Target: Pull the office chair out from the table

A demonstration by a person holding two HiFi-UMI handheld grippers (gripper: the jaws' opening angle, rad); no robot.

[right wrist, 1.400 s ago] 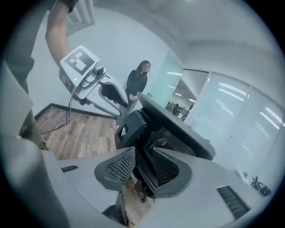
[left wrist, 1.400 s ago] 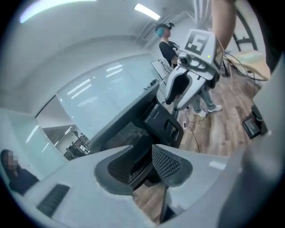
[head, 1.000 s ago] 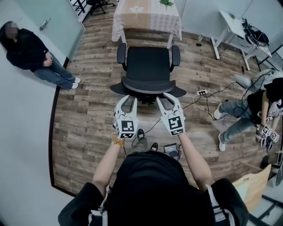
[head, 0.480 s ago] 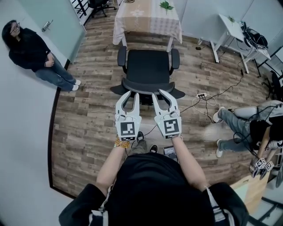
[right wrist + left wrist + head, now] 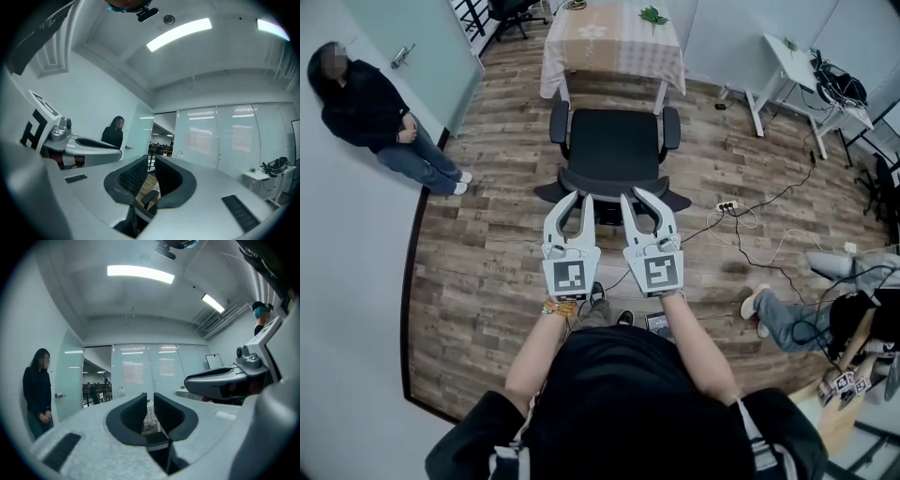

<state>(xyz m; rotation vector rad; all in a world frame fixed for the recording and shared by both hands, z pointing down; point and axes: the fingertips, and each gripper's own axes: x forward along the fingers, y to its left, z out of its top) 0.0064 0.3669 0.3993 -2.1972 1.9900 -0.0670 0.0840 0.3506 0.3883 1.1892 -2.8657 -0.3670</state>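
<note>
A black office chair point(image 5: 612, 141) stands on the wood floor, its seat toward the cloth-covered table point(image 5: 614, 37) and its backrest toward me. Both grippers are held level side by side, just on my side of the backrest and apart from it. The left gripper point(image 5: 573, 200) point(image 5: 150, 401) has just been closing; a narrow gap is left, with nothing in it. The right gripper point(image 5: 637, 197) point(image 5: 151, 164) has likewise been closing and holds nothing. Through its gap a chair armrest point(image 5: 148, 197) shows far off.
A person in dark clothes point(image 5: 370, 117) stands by the left wall near a glass door. Another person point(image 5: 825, 314) crouches at the right. A power strip point(image 5: 727, 204) with cables lies right of the chair. A white desk point(image 5: 806, 66) stands at the back right.
Both grippers' jaws have narrowed and the grippers look larger, raised toward the camera. The chair has not moved. The person at the right has shifted toward the lower right.
</note>
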